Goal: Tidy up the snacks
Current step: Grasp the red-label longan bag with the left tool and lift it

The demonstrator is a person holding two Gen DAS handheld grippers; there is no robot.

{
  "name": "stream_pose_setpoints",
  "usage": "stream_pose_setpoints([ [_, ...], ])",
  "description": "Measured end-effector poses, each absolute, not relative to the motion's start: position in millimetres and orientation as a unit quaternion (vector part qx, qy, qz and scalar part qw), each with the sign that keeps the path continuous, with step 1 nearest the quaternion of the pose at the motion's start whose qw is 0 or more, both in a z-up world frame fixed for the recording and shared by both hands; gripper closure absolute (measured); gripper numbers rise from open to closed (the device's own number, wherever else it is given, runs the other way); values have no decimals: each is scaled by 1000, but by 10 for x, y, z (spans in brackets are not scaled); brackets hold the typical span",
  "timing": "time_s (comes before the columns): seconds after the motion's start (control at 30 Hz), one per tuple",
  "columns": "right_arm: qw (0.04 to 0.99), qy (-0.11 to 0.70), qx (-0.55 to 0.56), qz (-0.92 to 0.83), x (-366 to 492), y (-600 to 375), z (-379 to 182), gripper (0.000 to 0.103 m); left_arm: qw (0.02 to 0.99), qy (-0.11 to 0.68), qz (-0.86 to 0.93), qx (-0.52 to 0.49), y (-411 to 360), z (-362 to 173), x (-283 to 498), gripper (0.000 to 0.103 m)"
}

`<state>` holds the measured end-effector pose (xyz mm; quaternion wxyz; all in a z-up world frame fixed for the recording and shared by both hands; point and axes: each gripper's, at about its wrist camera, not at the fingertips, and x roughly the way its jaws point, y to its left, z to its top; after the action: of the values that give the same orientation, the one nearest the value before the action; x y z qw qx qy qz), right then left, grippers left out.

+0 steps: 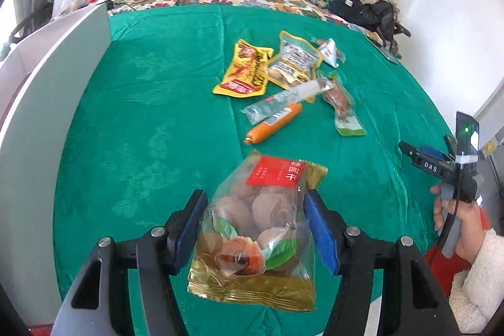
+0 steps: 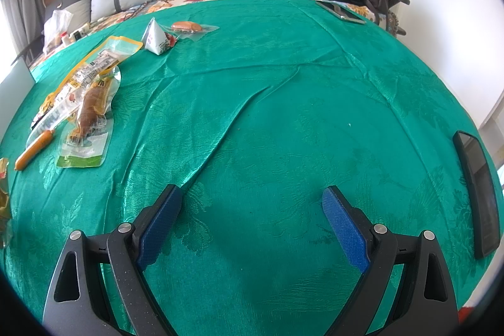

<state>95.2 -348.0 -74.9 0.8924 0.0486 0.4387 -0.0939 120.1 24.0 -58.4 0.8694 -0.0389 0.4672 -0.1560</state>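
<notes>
Your left gripper (image 1: 255, 229) fingers clamped on clear snack bag (image 1: 252, 241) with red label, your right gripper (image 2: 249, 225) fingers open above green bedspread (image 2: 283, 115), "DAS" readable on its body.

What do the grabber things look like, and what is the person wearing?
Each gripper is black, with two fingers padded in bumpy blue and joined by round silver bolts. The left gripper matches the right gripper. Seen from the side, the right one shows white letters "DAS", a black cable and a grey handle. The sleeve is fluffy white over red.
</notes>
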Motion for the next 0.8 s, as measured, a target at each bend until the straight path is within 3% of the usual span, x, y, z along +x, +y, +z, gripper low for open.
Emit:
stream_pose_setpoints([
  [0.2, 892, 439, 49, -94, 952, -3480, -751, 10, 889, 448, -71, -64, 720, -729, 1437, 37],
  [0.27, 892, 438, 49, -94, 952, -3478, -751, 10, 884, 454, -89, -68, 747, -861, 1437, 23],
  [0.43, 893, 438, 49, -94, 953, -3488, -749, 10, 866, 484, -117, -53, 667, -1126, 1369, 14],
  [0.6, 893, 438, 49, -95, 952, -3481, -754, 10, 868, 486, -99, 7, 545, -1187, 1376, 14],
  [0.8, 893, 438, 49, -95, 950, -3479, -754, 10, 880, 474, -32, -9, 665, -1226, 1469, 10],
])
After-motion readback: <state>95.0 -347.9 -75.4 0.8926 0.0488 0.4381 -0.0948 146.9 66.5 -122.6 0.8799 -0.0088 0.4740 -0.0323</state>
